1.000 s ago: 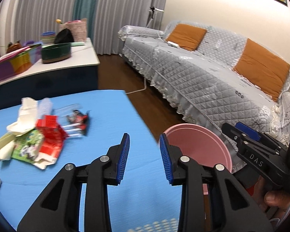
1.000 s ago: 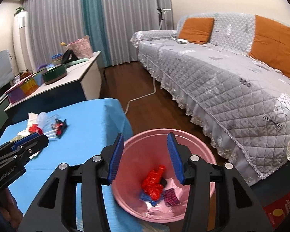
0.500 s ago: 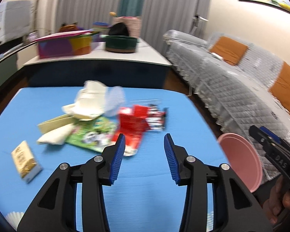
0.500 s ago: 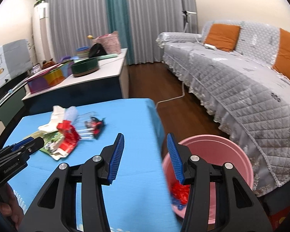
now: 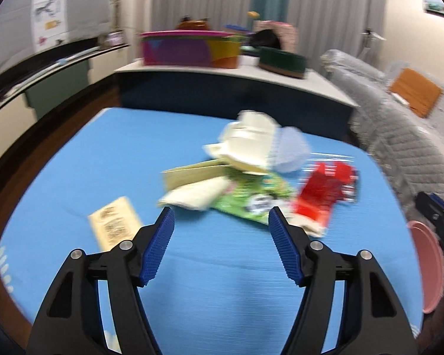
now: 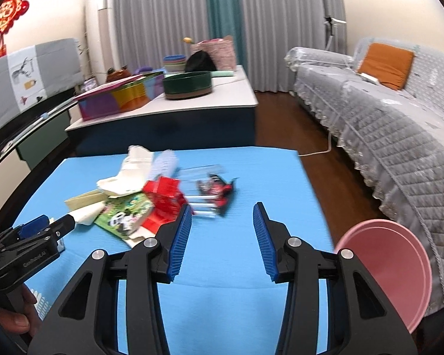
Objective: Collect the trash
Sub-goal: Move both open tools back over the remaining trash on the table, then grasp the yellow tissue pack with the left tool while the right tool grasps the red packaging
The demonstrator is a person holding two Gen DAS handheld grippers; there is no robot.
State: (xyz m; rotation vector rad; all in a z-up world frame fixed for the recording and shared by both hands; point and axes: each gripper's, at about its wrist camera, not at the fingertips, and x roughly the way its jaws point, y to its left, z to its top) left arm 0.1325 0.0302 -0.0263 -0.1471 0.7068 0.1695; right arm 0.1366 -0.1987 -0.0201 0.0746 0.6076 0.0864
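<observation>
A pile of trash lies on the blue table [image 5: 103,153]: white cartons [image 5: 245,145], a green panda packet [image 5: 251,198], a red wrapper [image 5: 322,195] and a beige packet [image 5: 114,224]. My left gripper [image 5: 220,242] is open and empty, just short of the pile. In the right wrist view the pile shows with the red wrapper [image 6: 162,198], green packet [image 6: 124,216] and a dark red wrapper [image 6: 219,190]. My right gripper [image 6: 222,236] is open and empty over the table. The pink bin [image 6: 390,269] stands by the table's right edge, and also shows in the left wrist view [image 5: 426,266].
A grey-covered sofa [image 6: 384,130] with orange cushions runs along the right. A white counter [image 6: 192,100] behind the table holds a coloured box [image 6: 118,100] and a dark green bowl [image 6: 188,84]. Wooden floor lies between table and sofa.
Both grippers swung left, away from the pink bin and toward the trash pile. The left jaws opened wider. The bin moved to the right edge of both views.
</observation>
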